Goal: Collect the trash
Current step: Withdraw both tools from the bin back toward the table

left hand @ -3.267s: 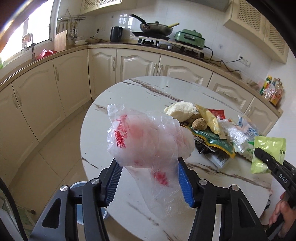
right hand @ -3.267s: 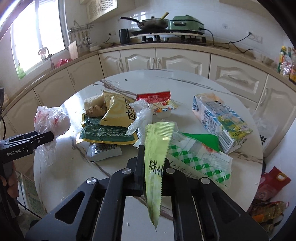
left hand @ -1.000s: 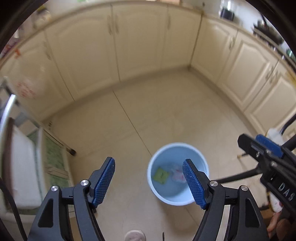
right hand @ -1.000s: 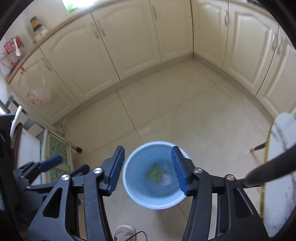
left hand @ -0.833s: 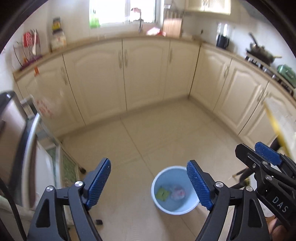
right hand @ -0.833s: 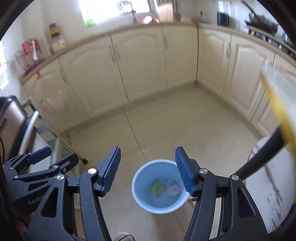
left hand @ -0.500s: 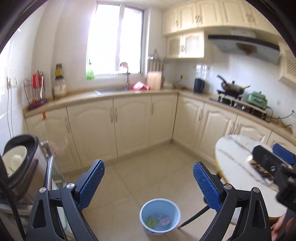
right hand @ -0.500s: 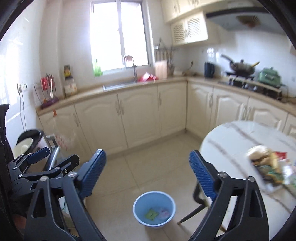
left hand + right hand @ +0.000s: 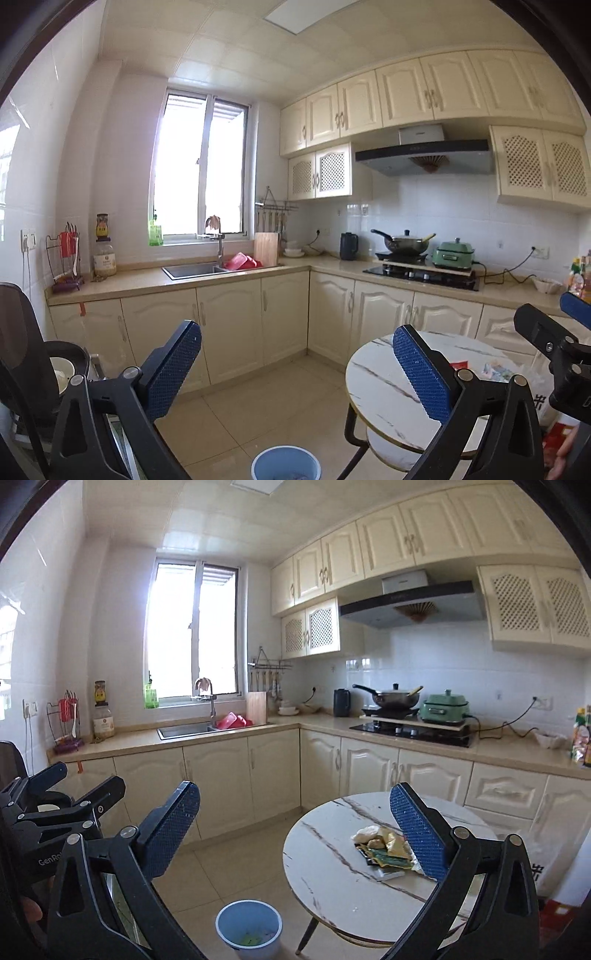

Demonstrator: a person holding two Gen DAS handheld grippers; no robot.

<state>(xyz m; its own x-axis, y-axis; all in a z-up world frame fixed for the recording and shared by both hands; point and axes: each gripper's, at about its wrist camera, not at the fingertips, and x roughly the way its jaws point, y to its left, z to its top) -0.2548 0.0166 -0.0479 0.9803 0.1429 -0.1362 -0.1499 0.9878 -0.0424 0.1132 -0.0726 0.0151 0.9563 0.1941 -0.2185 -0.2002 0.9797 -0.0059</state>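
Note:
A light blue bin (image 9: 249, 928) stands on the floor left of the round marble table (image 9: 325, 864); green and pink trash lies inside it. It also shows in the left wrist view (image 9: 285, 463). A pile of wrappers (image 9: 384, 849) lies on the table. My left gripper (image 9: 295, 373) is open and empty, raised and facing the kitchen. My right gripper (image 9: 295, 834) is open and empty, also raised. The left gripper shows at the left of the right wrist view (image 9: 51, 805).
Cream cabinets (image 9: 218, 779) and a counter with a sink (image 9: 184, 731) run along the back. A stove with a pan (image 9: 395, 698) and a green cooker (image 9: 445, 705) stand at the right. A rice cooker (image 9: 59, 376) sits at the left. A white bag (image 9: 543, 395) lies on the table's right.
Both grippers have tilted up from looking down into the bin to looking across the kitchen. The plastic bag and green packet they held earlier now lie in the bin.

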